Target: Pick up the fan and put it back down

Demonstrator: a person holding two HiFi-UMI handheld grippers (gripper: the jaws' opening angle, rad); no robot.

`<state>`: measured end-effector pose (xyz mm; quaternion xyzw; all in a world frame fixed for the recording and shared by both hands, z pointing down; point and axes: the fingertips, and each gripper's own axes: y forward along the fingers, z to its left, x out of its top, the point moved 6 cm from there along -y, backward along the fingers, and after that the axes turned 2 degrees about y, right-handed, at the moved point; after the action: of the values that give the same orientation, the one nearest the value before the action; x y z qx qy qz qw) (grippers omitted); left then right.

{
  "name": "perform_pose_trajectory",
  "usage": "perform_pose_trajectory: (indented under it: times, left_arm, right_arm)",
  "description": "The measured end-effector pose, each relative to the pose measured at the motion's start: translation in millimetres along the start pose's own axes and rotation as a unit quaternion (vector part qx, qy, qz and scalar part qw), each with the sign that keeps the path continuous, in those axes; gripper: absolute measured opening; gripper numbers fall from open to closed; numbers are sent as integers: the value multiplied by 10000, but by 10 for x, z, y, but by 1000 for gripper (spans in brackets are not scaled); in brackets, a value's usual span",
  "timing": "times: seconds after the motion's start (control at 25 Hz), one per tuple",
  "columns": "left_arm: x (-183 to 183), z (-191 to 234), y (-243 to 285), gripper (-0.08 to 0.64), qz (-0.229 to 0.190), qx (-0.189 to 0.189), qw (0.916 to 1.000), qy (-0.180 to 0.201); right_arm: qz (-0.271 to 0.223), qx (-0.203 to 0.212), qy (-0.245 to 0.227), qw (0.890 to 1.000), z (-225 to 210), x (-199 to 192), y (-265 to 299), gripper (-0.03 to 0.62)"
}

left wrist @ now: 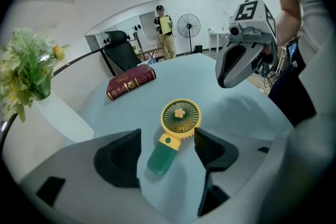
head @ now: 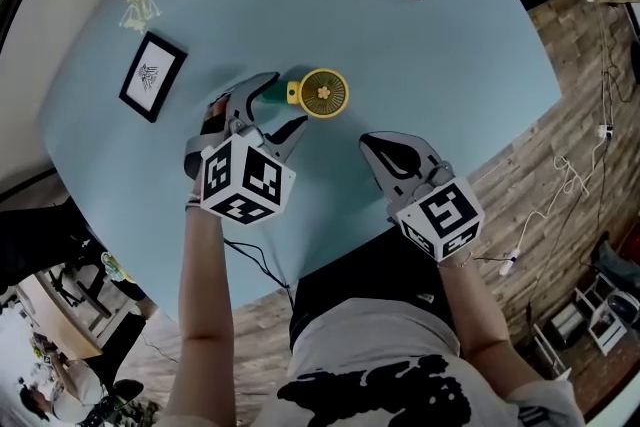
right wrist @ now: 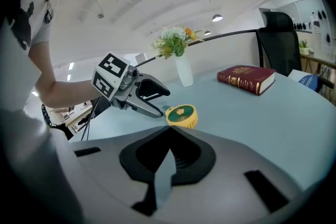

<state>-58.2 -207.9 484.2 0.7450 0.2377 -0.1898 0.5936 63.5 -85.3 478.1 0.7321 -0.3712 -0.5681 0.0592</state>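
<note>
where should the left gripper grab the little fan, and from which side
Grip the green handle, just below the yellow head: it is narrow, while the round head looks awkwardly wide. The fan lies flat, handle toward the left gripper, so come in low from that end, open jaws straddling it.

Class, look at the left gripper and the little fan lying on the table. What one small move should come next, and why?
Probably close the left gripper on the green handle of the fan. Its fingers stand apart with the handle lying between them on the table, seemingly untouched, so nothing is gripped for lifting. The right gripper is shut and empty, off to the side.
</note>
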Motion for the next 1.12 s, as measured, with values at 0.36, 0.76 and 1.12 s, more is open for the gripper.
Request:
perform_pose_trajectory:
  times: [0.36,0.76,1.12]
  left_arm:
    - [36,24,181,337,143,-366,9991,145]
    - [-34,-4,318,336,402,-611,9972,150]
    - [-57,-29,498,334,622,-789,9943,367]
  right_arm:
    - [93,44,77,9999,-215,-27,-28,5]
    - [132,36,303,9994,-315,-115,-8,5]
    - [42,-51,302,9995,-330,-55,-29,5]
